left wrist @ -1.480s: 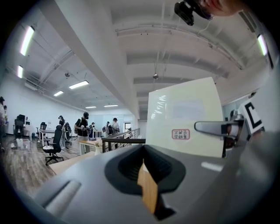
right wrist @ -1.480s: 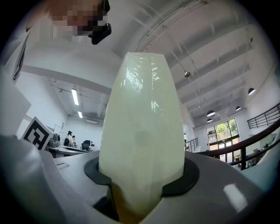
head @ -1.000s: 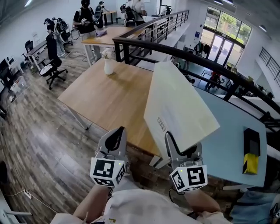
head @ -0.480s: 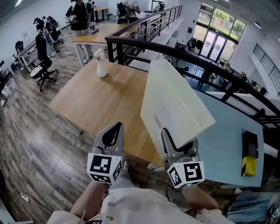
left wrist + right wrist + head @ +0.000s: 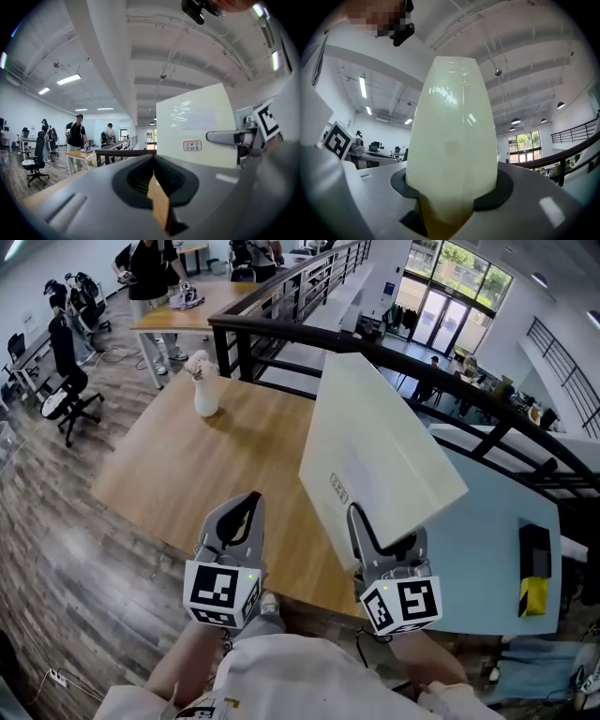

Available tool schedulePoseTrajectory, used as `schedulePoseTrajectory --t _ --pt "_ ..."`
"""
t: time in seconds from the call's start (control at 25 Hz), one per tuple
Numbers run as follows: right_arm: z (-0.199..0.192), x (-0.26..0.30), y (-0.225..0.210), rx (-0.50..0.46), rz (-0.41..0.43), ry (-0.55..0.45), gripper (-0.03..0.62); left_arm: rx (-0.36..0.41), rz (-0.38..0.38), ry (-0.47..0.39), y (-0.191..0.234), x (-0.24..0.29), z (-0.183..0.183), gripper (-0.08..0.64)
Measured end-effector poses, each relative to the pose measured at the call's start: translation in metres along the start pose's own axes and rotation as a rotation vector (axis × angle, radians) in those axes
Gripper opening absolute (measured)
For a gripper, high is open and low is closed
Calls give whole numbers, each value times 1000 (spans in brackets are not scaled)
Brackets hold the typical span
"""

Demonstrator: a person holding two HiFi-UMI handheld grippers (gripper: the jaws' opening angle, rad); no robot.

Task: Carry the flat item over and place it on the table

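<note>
In the head view, the right gripper (image 5: pixel 377 538) clamps the near short edge of the board (image 5: pixel 380 451), its jaws set partway apart by the board's thickness. The board is a pale cream rectangular panel, smooth and slightly glossy, with a small label near the held end. Its long axis runs forward and up from the jaws, and it tilts over the right edge of the wooden table (image 5: pixel 187 460). The table's free top lies ahead and to the left, so the right hand is the one to lower it. A white vase (image 5: pixel 204 395) stands at the far side. The left gripper (image 5: pixel 239 521) hangs beside it, jaws together and empty.

In the left gripper view, the left gripper's grey jaws meet on nothing. The board (image 5: pixel 194 124) stands off to the right.

In the right gripper view, the board (image 5: pixel 452 150) fills the gap between the jaws, which press on both faces.
</note>
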State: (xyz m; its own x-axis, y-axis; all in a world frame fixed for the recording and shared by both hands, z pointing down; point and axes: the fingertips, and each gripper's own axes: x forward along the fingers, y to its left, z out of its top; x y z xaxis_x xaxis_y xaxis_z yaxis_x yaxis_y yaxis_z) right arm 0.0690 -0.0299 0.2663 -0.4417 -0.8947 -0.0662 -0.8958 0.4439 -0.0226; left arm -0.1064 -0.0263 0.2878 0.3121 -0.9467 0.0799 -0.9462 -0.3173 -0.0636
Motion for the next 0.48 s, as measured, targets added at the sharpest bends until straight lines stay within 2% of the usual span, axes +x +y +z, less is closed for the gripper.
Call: schedulePoseTrajectory --t 0.2,0.48 --pt "4 53 8 -7 -32 4 276 -4 -31 6 46 38 2 2" --pt "-5 111 12 -17 -81 8 276 -10 -88 14 86 83 -7 3"
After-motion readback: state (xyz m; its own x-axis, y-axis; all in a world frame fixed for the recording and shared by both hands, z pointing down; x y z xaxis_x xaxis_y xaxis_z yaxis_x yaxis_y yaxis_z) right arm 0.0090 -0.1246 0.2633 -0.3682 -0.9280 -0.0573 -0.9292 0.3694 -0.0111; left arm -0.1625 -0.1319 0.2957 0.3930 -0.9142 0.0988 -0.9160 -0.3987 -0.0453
